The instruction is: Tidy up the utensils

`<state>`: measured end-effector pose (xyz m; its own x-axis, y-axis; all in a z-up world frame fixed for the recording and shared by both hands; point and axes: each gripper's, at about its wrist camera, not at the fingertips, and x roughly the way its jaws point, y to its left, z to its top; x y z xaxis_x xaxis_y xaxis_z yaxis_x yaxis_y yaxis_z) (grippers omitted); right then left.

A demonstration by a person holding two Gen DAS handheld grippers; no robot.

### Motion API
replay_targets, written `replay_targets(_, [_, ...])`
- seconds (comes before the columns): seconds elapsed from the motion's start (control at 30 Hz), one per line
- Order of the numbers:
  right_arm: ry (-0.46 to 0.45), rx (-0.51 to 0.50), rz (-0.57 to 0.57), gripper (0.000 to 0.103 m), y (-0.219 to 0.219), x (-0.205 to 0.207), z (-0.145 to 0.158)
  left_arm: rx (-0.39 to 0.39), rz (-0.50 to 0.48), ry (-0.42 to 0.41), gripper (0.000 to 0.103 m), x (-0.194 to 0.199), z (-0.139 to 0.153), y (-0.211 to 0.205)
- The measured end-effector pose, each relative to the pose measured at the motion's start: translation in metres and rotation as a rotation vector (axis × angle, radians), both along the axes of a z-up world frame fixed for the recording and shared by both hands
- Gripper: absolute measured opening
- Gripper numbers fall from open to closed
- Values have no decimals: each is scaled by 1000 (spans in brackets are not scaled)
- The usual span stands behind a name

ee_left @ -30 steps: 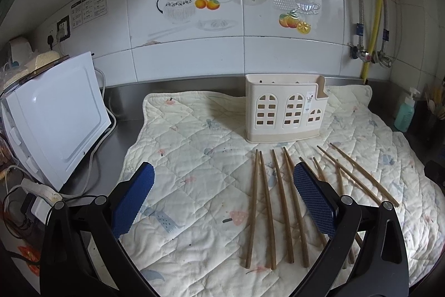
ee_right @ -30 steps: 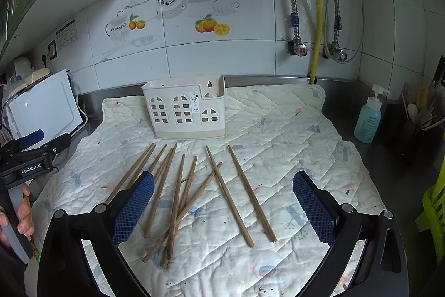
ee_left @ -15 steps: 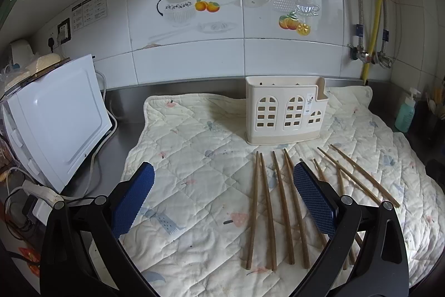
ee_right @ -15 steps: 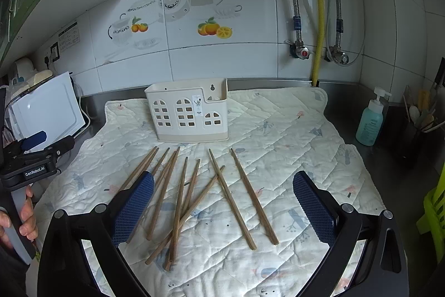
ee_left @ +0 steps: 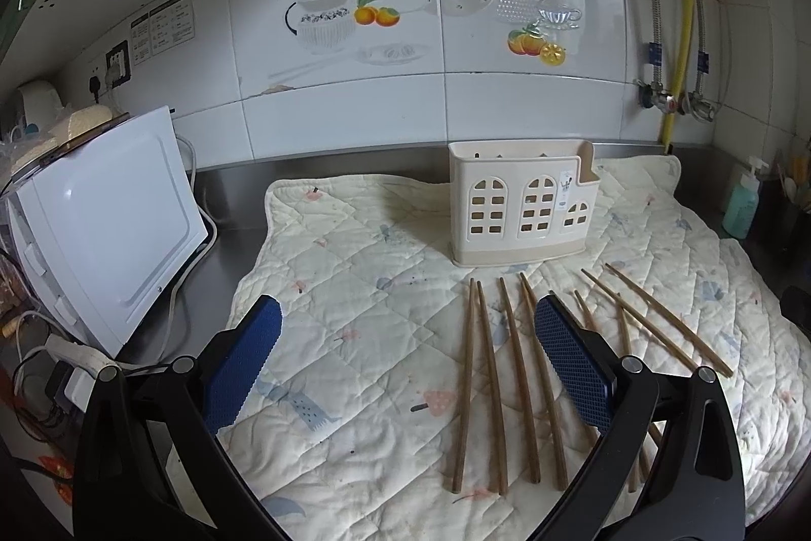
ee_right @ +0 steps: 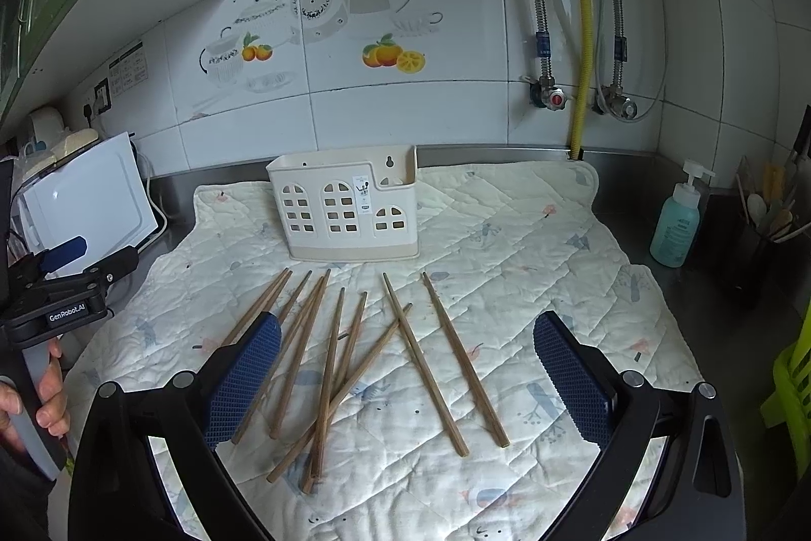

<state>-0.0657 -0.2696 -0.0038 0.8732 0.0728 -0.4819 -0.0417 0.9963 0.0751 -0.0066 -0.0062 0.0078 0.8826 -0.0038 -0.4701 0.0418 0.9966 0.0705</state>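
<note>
Two hand-held black grippers with blue textured pads hover above a cream quilted mat (ee_right: 532, 257) spread on a steel kitchen counter. The left gripper (ee_left: 408, 358) has its jaws spread wide with nothing between them. The right gripper (ee_right: 405, 368) is likewise spread wide and holds nothing.

A scatter of long brown wooden chopsticks (ee_right: 329, 368) lies flat on the mat. Seen from the right gripper, most of them lie below and between its two pads, leaning toward its left pad; some cross each other, and two lie apart, closer to the middle. Seen from the left gripper, the chopsticks (ee_left: 512, 379) lie ahead and toward its right pad, which hides part of a few.

A cream plastic utensil holder with arched window cut-outs (ee_right: 349, 211) stands upright on the mat beyond the far tips of the chopsticks, ahead of both grippers. No chopstick shows above its rim.

From the right gripper's view, the left gripper (ee_right: 83, 259) appears far to the left, held by a bare hand (ee_right: 48, 394). A white boxy appliance (ee_left: 106, 216) sits on the counter left of the mat. A teal pump bottle (ee_right: 676, 224) stands on the counter to the right of the mat, well apart from the chopsticks.
</note>
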Motion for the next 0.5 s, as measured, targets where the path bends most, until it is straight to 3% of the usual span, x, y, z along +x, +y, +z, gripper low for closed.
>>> replay_targets(0.5, [2,2,8,96,-3,-2,-4,-3,8,18,98,3,-5,2])
